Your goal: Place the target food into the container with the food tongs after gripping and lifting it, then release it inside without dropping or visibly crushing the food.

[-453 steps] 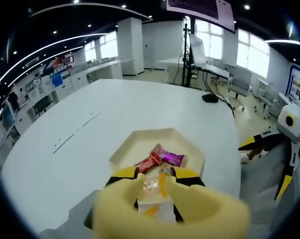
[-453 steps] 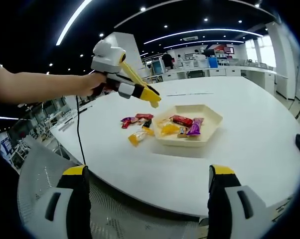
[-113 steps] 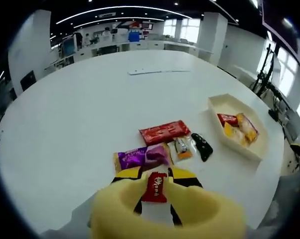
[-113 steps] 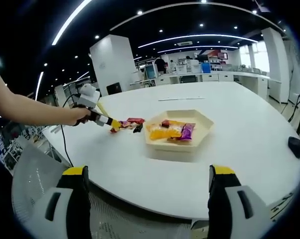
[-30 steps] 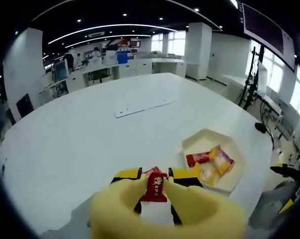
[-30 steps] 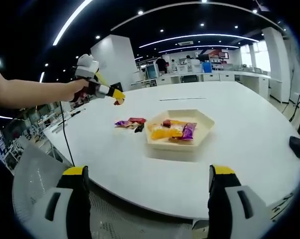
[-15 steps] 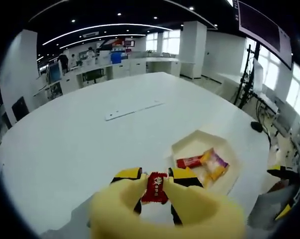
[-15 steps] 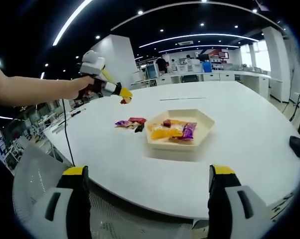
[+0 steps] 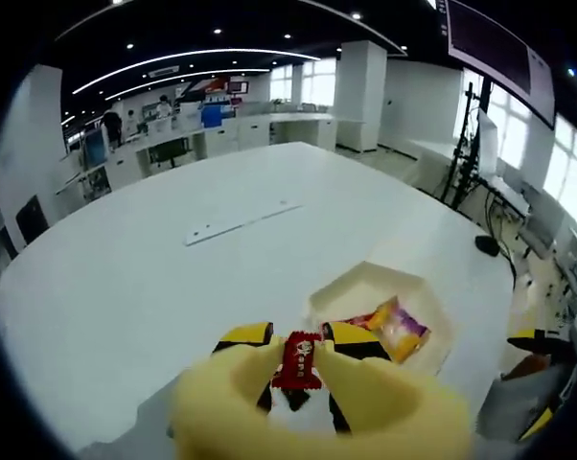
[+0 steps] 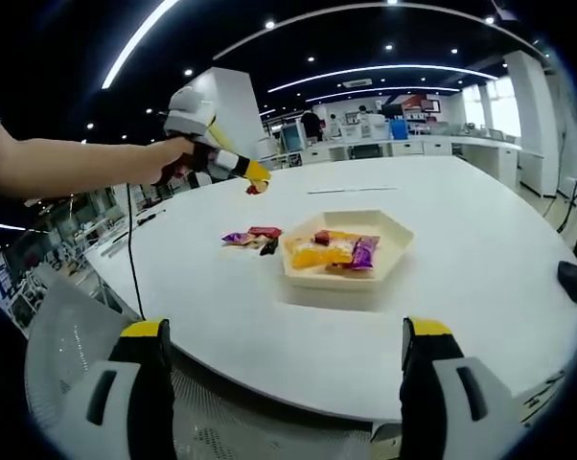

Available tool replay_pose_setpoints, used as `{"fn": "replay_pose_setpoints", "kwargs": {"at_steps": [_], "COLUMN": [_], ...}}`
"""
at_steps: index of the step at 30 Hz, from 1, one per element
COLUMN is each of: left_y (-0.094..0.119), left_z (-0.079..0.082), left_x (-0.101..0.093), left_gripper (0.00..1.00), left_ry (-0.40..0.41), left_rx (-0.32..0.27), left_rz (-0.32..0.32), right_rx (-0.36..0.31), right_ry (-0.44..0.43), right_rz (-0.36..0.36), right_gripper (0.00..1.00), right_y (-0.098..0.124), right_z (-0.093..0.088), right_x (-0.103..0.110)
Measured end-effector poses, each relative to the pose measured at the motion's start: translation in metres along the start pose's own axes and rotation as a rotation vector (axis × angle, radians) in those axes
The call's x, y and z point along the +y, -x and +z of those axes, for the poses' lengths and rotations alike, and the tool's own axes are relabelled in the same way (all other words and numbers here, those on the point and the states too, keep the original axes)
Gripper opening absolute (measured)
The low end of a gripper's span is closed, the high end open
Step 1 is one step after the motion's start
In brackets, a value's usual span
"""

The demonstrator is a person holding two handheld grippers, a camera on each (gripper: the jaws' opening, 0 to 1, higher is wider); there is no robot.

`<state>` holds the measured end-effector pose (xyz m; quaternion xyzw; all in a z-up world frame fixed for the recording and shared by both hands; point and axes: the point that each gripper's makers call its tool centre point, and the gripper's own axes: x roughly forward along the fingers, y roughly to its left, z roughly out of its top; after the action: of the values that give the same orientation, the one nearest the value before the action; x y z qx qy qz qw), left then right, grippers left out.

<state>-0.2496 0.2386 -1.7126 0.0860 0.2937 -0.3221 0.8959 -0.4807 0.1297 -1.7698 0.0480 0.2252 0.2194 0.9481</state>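
Observation:
My left gripper [image 9: 296, 353] is shut on a small red-wrapped candy [image 9: 296, 360], held in the air above the white table. Just ahead and below lies the cream hexagonal tray [image 9: 355, 287] with several wrapped snacks inside. In the right gripper view the left gripper [image 10: 257, 182] hovers high, left of the tray [image 10: 389, 252], with the red candy [image 10: 254, 189] at its tip. Several wrapped snacks [image 10: 250, 236] lie on the table left of the tray. My right gripper [image 10: 281, 383] stands open near the table's front edge, with nothing between its jaws.
The round white table [image 10: 480, 287] is wide, with a black mouse-like object [image 10: 568, 281] at its far right. A mesh chair [image 10: 68, 335] stands at the lower left. A person's arm [image 10: 68, 168] holds the left gripper. Desks and windows line the room behind.
The left gripper has carried the red candy to the right, closer over the tray. The right gripper has stayed put and open.

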Motion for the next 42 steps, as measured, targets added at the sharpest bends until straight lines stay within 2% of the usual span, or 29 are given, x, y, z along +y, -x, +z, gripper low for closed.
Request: {"fn": "replay_pose_setpoints", "kwargs": {"at_steps": [30, 42], "left_y": [-0.026, -0.032], "left_z": [0.021, 0.028], "left_x": [-0.056, -0.072], "left_gripper": [0.18, 0.18], "left_ry": [-0.046, -0.064], "left_rx": [0.0, -0.002], "left_rz": [-0.089, -0.11], "right_rx": [-0.007, -0.01], "right_ry": [-0.002, -0.002], "right_rz": [-0.001, 0.003], "right_gripper": [1.0, 1.0], "right_y": [0.0, 0.0], "right_z": [0.001, 0.001], "right_x": [0.001, 0.001]}}
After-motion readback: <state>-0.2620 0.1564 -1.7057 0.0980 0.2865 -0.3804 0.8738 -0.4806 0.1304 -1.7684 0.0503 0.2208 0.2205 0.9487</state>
